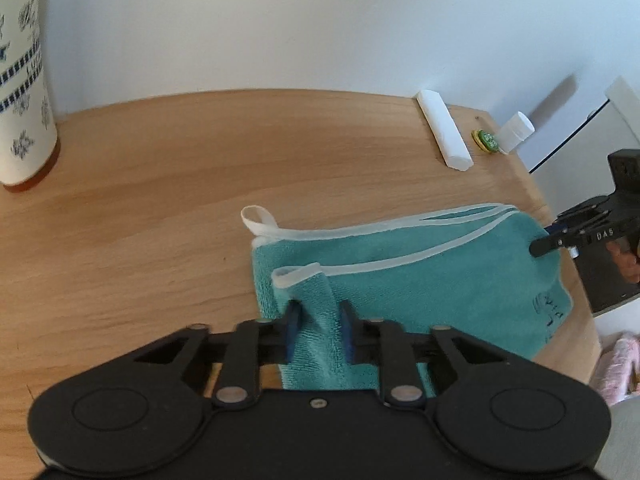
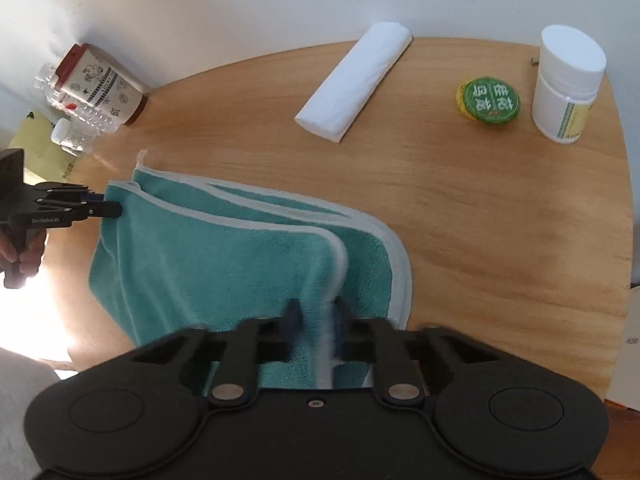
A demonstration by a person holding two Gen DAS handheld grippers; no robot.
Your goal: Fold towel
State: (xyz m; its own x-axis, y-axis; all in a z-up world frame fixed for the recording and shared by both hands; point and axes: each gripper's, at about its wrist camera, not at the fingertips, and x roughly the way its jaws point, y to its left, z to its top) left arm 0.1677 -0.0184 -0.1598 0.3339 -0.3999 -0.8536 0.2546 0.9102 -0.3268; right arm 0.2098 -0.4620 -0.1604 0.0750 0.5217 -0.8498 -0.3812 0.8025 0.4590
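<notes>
A teal microfibre towel with a pale trim lies doubled over on a wooden tabletop, its upper layer lifted at both ends. In the left wrist view the left gripper sits at 6 o'clock, its blue-padded jaws clamped on a bunched corner of the towel that rises between them; a white hanging loop pokes out at the towel's far-left corner. The right gripper enters at 3 o'clock, its tip pinched onto the towel's right edge, with fingers of a hand behind it.

In the right wrist view the right gripper has its jaws closed on the trimmed edge of the towel, and the left gripper grips the opposite corner at 9 o'clock.

Beyond the towel, toward 12 to 2 o'clock, lie a rolled white cloth, a small green-lidded tin and a white pill bottle, all apart from each other. A patterned tumbler stands at 10 o'clock beside clear plastic bottles
</notes>
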